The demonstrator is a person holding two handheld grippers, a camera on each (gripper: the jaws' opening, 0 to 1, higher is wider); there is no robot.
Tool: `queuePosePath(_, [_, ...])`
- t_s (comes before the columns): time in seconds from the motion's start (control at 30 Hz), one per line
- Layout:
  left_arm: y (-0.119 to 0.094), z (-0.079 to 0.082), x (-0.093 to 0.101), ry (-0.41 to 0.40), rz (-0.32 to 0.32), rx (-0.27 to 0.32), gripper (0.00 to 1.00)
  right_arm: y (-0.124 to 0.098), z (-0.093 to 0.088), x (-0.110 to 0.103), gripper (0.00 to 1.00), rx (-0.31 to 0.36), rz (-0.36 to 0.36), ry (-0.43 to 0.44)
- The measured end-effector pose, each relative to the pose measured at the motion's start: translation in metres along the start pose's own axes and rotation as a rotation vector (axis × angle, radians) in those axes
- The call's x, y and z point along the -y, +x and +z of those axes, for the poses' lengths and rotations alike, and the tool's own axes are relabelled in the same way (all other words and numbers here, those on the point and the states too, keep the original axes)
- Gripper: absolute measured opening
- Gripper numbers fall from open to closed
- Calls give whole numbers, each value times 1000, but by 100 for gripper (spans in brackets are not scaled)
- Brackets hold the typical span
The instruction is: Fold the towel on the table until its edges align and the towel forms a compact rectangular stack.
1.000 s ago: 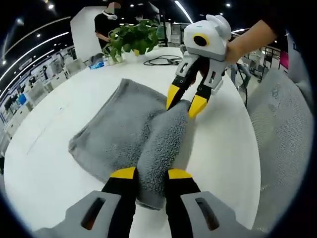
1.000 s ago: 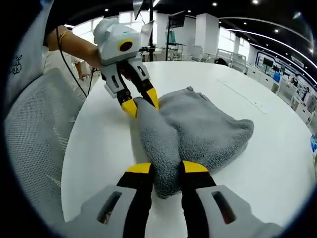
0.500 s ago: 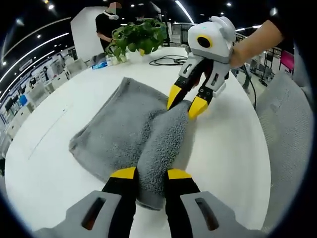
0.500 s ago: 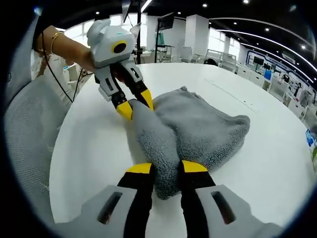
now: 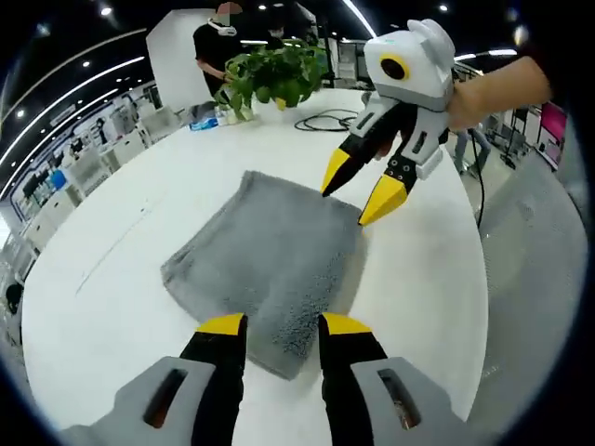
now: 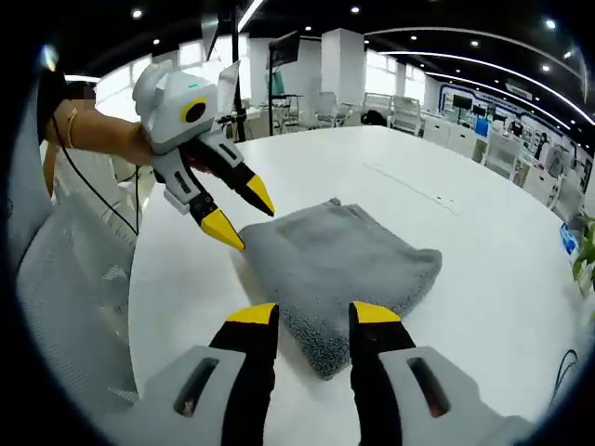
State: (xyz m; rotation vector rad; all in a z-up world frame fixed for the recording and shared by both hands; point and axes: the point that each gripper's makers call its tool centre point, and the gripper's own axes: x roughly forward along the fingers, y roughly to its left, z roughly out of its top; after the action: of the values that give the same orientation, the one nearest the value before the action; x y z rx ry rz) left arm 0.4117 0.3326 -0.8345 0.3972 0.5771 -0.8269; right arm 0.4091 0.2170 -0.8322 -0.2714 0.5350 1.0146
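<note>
Grey towel [image 5: 270, 255] lies folded flat on the white surface [image 5: 112, 279], a thick fuzzy rectangle with rounded corners, edges roughly lined up. Your left gripper [image 5: 272, 325] and right gripper [image 6: 312, 314] both sit just off its near corners, jaws released, gripping nothing. Potted plant [image 5: 274, 74] well beyond the towel

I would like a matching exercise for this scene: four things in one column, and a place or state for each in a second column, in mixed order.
Things:
1. towel
2. potted plant
3. black cable
4. right claw

Places or states:
A. open, above the towel's corner
B. green, at the table's far edge
C. grey, folded, lying flat on the white table
D. coiled on the table beside the plant

Pairs: 1-C, 2-B, 3-D, 4-A
</note>
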Motion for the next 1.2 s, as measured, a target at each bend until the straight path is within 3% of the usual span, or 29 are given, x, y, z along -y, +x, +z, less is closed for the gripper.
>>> queuePosePath(0.07, [-17, 8, -5, -57, 38, 47, 44, -9, 3, -1, 33, 17, -14, 15])
queuePosePath(0.17, [-49, 17, -13, -190, 118, 141, 58, -25, 3, -7, 43, 34, -45, 114])
queuePosePath(0.23, [-67, 22, -14, -261, 155, 210, 64, -36, 8, -12, 47, 84, -63, 145])
queuePosePath(0.33, [-86, 24, -8, -313, 190, 274, 71, -53, 10, -20, 50, 119, -86, 178])
queuePosePath(0.53, [-96, 3, 19, -335, 186, 284, 80, -81, 0, -38, 56, 166, -137, 243])
queuePosePath(0.67, [-99, -17, 41, -386, 171, 261, 81, -99, -19, -48, 55, 196, -209, 359])
queuePosePath(0.8, [-102, -33, 60, -400, 169, 244, 81, -104, -40, -64, 56, 174, -232, 384])
queuePosePath(0.9, [-100, -41, 76, -418, 146, 236, 82, -106, -49, -67, 58, 149, -265, 355])
queuePosePath(1.0, [-96, -50, 79, -428, 142, 235, 83, -106, -67, -67, 60, 59, -300, 308])
queuePosePath(1.13, [-97, -45, 75, -410, 144, 243, 83, -104, -53, -64, 60, 113, -305, 275])
queuePosePath(1.2, [-97, -43, 75, -424, 147, 259, 83, -101, -56, -67, 60, 99, -295, 277])
